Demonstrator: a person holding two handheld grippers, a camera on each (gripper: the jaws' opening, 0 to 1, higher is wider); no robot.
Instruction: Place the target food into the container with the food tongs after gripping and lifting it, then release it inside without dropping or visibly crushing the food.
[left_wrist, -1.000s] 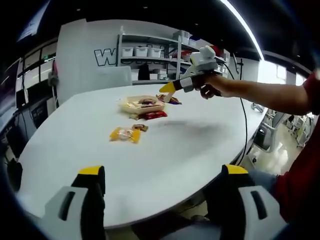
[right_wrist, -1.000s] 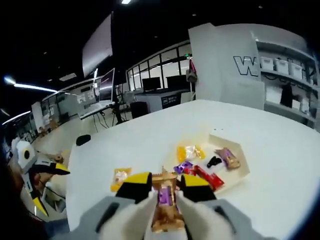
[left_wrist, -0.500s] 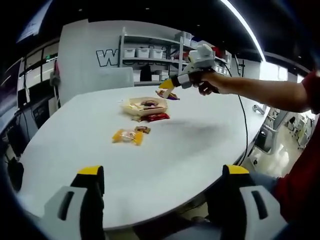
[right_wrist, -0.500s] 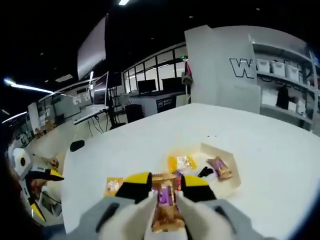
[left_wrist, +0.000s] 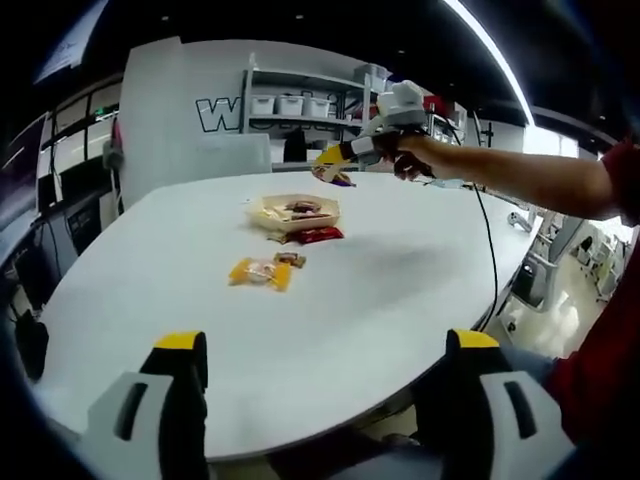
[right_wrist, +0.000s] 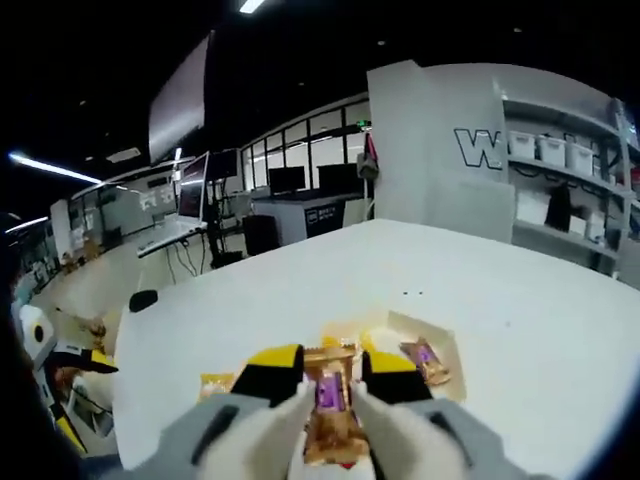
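The right gripper (right_wrist: 326, 372) clamps a wrapped snack bar (right_wrist: 328, 412), gold film with a purple label, lengthwise between its yellow-tipped jaws, so that the packet hangs along the jaw line and cannot swing. In the left gripper view the same right gripper (left_wrist: 340, 158) is held high above the white table (left_wrist: 400, 290), the snack bar (left_wrist: 331, 176) dangling from its tips; this height appears chosen to clear the container's wall before descent. The wrapper shows no visible creasing at the clamp, which suggests a light grip.

The container, a shallow cardboard tray (right_wrist: 452, 362), sits on the table just ahead of and below the jaws in the right gripper view; it already holds a purple-wrapped sweet (right_wrist: 425, 361). In the left gripper view the tray (left_wrist: 292, 213) lies beyond mid-table, with a red-wrapped bar (left_wrist: 311, 236) touching its near wall and an orange-wrapped snack (left_wrist: 259, 272) and a small brown sweet (left_wrist: 290, 259) lying apart on the bare surface.

The left gripper (left_wrist: 325, 395) stands wide and empty at the near table edge, presumably parked out of the way. By judgement, the bar is lifted but not yet over the tray; lowering and release remain.
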